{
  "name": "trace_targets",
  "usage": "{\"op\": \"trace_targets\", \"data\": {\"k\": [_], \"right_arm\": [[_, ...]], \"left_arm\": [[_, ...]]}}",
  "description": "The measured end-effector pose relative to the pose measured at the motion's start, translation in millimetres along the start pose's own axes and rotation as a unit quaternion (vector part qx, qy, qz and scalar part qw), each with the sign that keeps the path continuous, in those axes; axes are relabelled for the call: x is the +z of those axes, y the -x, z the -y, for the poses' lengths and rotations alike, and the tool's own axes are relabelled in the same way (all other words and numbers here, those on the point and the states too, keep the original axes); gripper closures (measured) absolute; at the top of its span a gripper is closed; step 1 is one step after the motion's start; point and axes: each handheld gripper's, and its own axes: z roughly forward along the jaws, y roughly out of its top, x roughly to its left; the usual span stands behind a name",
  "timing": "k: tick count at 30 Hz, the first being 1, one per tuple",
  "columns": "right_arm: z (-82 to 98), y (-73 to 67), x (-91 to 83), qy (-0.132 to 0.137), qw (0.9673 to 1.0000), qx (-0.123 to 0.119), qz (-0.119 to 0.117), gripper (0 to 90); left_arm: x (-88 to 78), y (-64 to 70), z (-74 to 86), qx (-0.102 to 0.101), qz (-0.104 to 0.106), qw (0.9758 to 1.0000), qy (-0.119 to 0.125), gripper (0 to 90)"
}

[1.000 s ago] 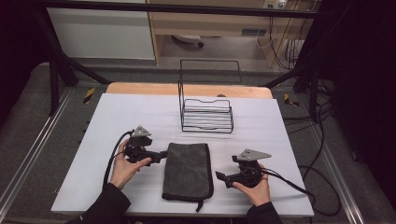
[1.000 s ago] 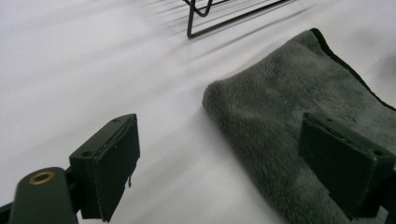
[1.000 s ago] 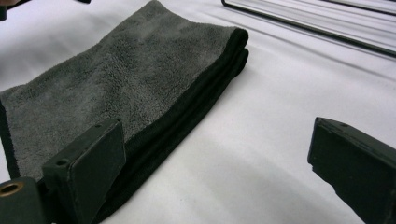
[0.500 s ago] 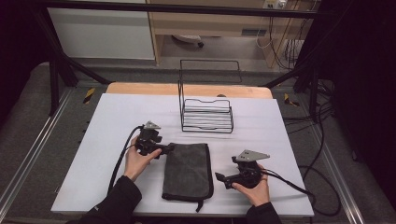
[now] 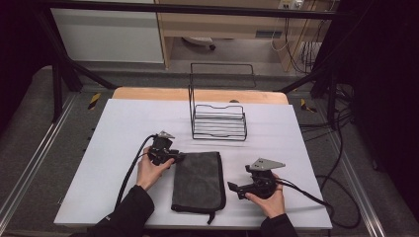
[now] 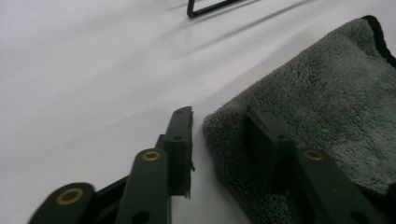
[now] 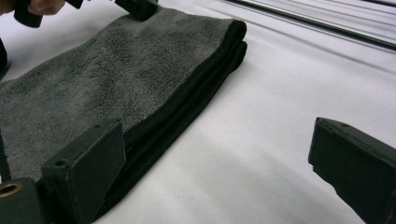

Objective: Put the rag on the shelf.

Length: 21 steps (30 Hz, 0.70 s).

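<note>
Now that the left gripper (image 5: 170, 157) has slid right to the folded grey towel's (image 5: 200, 180) far-left corner—jaws apart around it—a grab looks next; the right gripper (image 5: 242, 190) waits, gaping.

The towel (image 5: 199, 180) is grey cloth with a rough, fluffy pile and a smoother black bound edge. The table (image 5: 123, 123) has a smooth, matt white top; bare wood shows along its 12 o'clock edge. The rack (image 5: 218, 121) is thin black wire with a slight sheen. The left gripper (image 6: 219, 144) has matt black fingers (image 6: 180, 140) of hard plastic look, with brass-coloured rivets.
</note>
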Motion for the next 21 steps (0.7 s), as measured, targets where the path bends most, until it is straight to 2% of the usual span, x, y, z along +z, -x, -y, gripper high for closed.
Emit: {"op": "trace_targets", "data": {"k": [3,12,15,18,21], "right_arm": [[-1.6,0.8,0.5,0.003,1.0,0.009,0.003,4.6],[-17.3,2.3,9.9,0.017,0.9996,0.019,0.012,3.8],[-26.6,1.9,17.5,0.017,0.9996,0.015,0.018,5.6],[-36.0,2.2,27.7,0.017,0.9994,0.015,0.027,7.5],[-44.2,3.8,39.9,0.013,0.9991,0.023,0.034,10.5]], "left_arm": [[0.8,1.4,1.1,0.0,0.004,1.0,0.0,71.5],[3.2,0.9,2.6,-0.011,0.009,0.9999,0.002,75.1],[2.9,2.1,4.0,-0.004,0.005,1.0,0.005,75.3],[3.3,2.2,4.8,-0.007,0.005,0.9999,0.009,75.4],[3.3,1.6,4.8,-0.007,0.008,0.9999,0.009,75.5]]}}
